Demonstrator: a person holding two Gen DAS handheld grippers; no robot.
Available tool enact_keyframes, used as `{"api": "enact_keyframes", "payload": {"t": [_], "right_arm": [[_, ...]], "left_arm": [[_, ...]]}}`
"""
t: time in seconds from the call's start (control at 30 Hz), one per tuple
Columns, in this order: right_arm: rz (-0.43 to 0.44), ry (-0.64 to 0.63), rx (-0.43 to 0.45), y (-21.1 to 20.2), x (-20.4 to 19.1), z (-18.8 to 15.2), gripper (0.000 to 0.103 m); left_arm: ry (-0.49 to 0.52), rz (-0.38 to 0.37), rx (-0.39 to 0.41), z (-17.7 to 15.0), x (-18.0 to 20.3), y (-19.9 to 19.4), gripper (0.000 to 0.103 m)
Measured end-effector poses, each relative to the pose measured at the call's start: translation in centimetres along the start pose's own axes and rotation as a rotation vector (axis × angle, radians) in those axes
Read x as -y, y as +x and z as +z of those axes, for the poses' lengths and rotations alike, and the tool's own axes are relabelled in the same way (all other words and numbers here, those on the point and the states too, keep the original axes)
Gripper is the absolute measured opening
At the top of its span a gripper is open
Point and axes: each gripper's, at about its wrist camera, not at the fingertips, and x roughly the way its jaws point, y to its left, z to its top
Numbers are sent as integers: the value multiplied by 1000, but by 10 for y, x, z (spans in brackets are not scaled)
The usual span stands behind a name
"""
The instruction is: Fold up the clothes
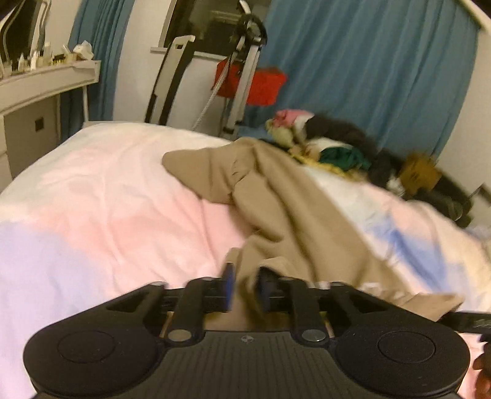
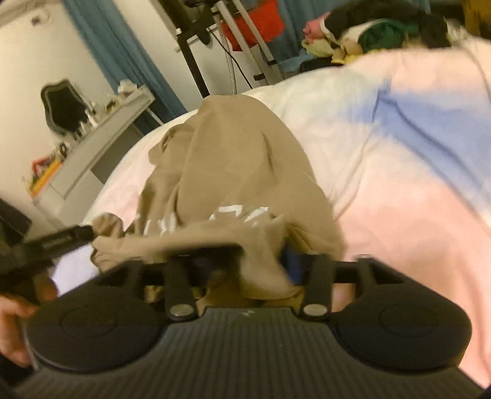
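A tan garment point(image 1: 276, 196) with white lettering point(image 2: 236, 214) lies crumpled on a bed with a pink, white and blue sheet point(image 1: 107, 199). My left gripper point(image 1: 247, 284) is shut on a bunched edge of the garment near me. It also shows in the right wrist view point(image 2: 89, 233) at the left, pinching the cloth. My right gripper point(image 2: 264, 264) is shut on another part of the same edge, with cloth draped over its fingers. The frames are blurred.
A pile of mixed clothes point(image 1: 337, 147) lies at the far right of the bed point(image 2: 383, 27). A white dresser point(image 1: 40, 89) with small items stands at the left. Blue curtains point(image 1: 368, 67), a red box point(image 1: 264, 86) and a metal frame point(image 1: 242, 61) stand behind the bed.
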Motion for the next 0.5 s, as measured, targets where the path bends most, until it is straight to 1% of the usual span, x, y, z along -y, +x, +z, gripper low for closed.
{"api": "enact_keyframes", "payload": {"t": [0.03,0.07,0.1,0.13,0.17,0.2,0.23,0.27,0.3,0.37,0.4,0.47,0.5], "right_arm": [[11,19,22,-2,3,0,69],[22,38,45,-4,5,0,76],[32,56,67,-6,8,0,82],[43,75,90,-8,11,0,84],[54,94,112,-9,13,0,83],[65,113,135,-11,16,0,83],[67,129,160,-15,18,1,83],[57,144,191,-22,19,3,83],[31,151,214,-28,20,5,84],[-64,145,235,-38,21,5,84],[-108,137,236,-41,21,5,84],[-188,109,210,-43,21,2,84],[-213,101,201,-45,21,0,84]], "left_arm": [[-24,-4,16,3,-4,-2,50],[-48,-9,31,5,-7,-3,54],[-71,-13,47,8,-11,-5,56],[-95,-17,62,10,-15,-6,60],[-119,-21,78,13,-18,-8,64],[-131,-17,104,15,-20,-12,66],[-123,-4,134,17,-20,-18,70],[-109,12,163,18,-19,-25,71],[-90,31,185,19,-16,-31,71],[-40,81,232,20,-9,-41,73],[-16,96,235,21,-5,-44,74],[39,124,222,21,4,-45,76],[78,133,210,18,9,-45,77]]}}
